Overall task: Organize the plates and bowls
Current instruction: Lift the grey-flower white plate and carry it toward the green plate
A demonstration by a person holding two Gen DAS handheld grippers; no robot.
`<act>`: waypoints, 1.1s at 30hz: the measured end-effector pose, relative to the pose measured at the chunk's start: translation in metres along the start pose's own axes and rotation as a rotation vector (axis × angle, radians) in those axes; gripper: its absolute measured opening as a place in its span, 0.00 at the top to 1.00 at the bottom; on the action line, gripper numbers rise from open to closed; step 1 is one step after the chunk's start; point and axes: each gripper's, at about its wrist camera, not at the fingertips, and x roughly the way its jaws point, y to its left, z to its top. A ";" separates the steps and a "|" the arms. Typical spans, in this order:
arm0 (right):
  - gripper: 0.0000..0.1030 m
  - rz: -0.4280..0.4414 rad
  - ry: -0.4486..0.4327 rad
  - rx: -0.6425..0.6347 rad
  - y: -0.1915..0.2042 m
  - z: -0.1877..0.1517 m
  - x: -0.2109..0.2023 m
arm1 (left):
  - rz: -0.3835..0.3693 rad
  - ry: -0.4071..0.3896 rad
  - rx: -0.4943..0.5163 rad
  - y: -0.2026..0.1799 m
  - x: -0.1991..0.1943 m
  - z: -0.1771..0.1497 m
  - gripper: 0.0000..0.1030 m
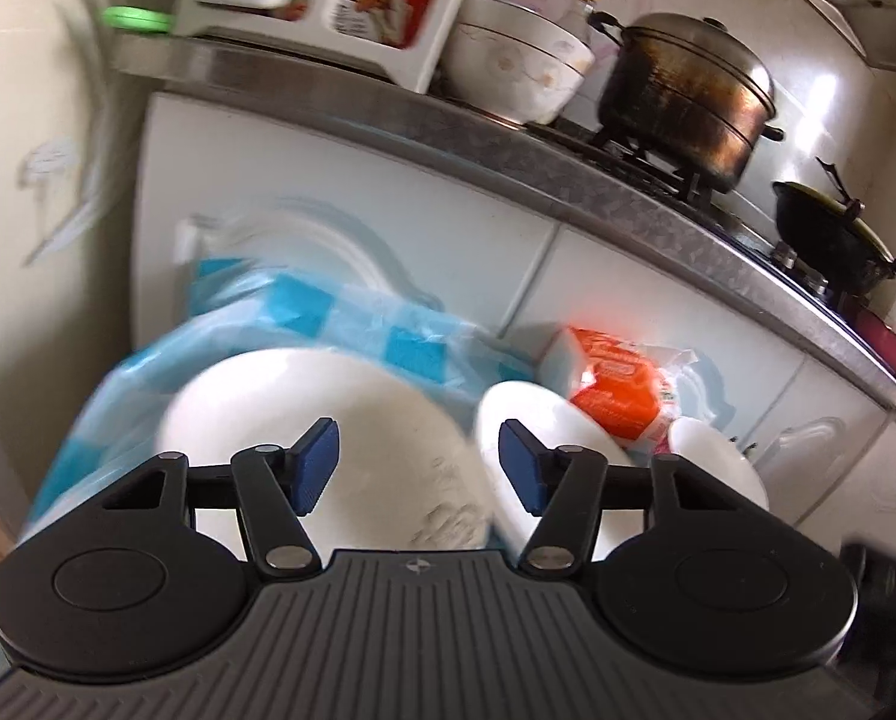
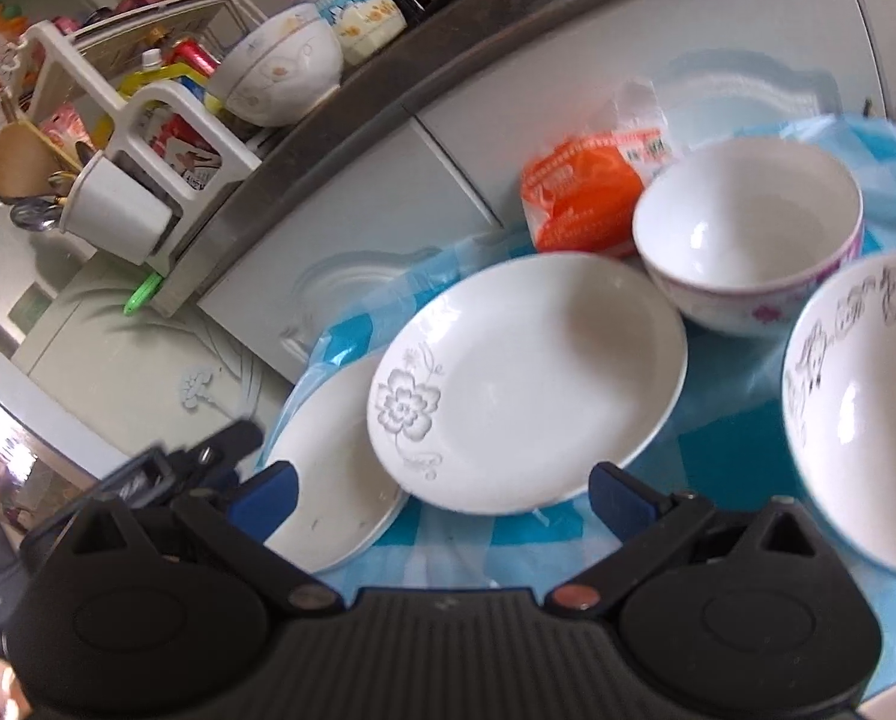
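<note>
In the right wrist view a white plate with a grey flower (image 2: 526,384) rests partly on a plain white plate (image 2: 327,474) on a blue checked cloth (image 2: 718,456). A white bowl with a pink band (image 2: 748,234) stands behind them, and a bowl with grey flowers (image 2: 862,414) sits at the right edge. My right gripper (image 2: 441,492) is open, just in front of the plates. In the left wrist view my left gripper (image 1: 417,462) is open above a blurred white plate (image 1: 327,444), with a second plate (image 1: 526,420) and a white bowl (image 1: 712,456) to its right.
An orange packet (image 2: 586,204) lies behind the plates; it also shows in the left wrist view (image 1: 616,384). A counter edge (image 1: 508,138) runs above, carrying a patterned bowl (image 1: 520,72), a steel pot (image 1: 688,96), a wok (image 1: 826,234) and a white rack (image 2: 147,138).
</note>
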 end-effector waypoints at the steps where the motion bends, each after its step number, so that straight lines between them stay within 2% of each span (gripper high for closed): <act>1: 0.01 0.002 0.007 0.012 -0.001 -0.002 0.001 | -0.003 0.009 -0.001 -0.003 0.007 0.002 0.32; 6: 0.01 -0.026 0.022 0.054 -0.008 -0.005 0.013 | -0.017 0.065 0.012 -0.016 0.041 0.002 0.37; 9: 0.01 -0.042 0.014 0.091 -0.017 -0.004 0.020 | -0.017 0.092 0.033 -0.024 0.061 0.002 0.50; 10: 0.01 -0.035 0.007 0.103 -0.020 -0.005 0.022 | -0.008 0.098 0.033 -0.025 0.066 0.001 0.57; 14: 0.01 -0.016 0.006 0.135 -0.028 -0.007 0.031 | -0.011 0.127 0.013 -0.025 0.084 0.000 0.62; 18: 0.01 -0.010 -0.026 0.126 -0.027 -0.005 0.036 | 0.009 0.130 0.045 -0.030 0.095 -0.004 0.67; 22: 0.01 -0.018 -0.050 0.161 -0.036 -0.003 0.041 | 0.005 0.150 0.007 -0.028 0.110 -0.006 0.80; 27: 0.00 -0.022 -0.109 0.175 -0.044 -0.001 0.041 | -0.002 0.138 0.006 -0.027 0.113 -0.009 0.85; 29: 0.00 -0.028 -0.117 0.175 -0.043 0.000 0.042 | -0.014 0.129 0.011 -0.027 0.111 -0.009 0.90; 33: 0.00 -0.041 -0.121 0.157 -0.040 0.000 0.043 | -0.018 0.115 0.044 -0.032 0.109 -0.012 0.91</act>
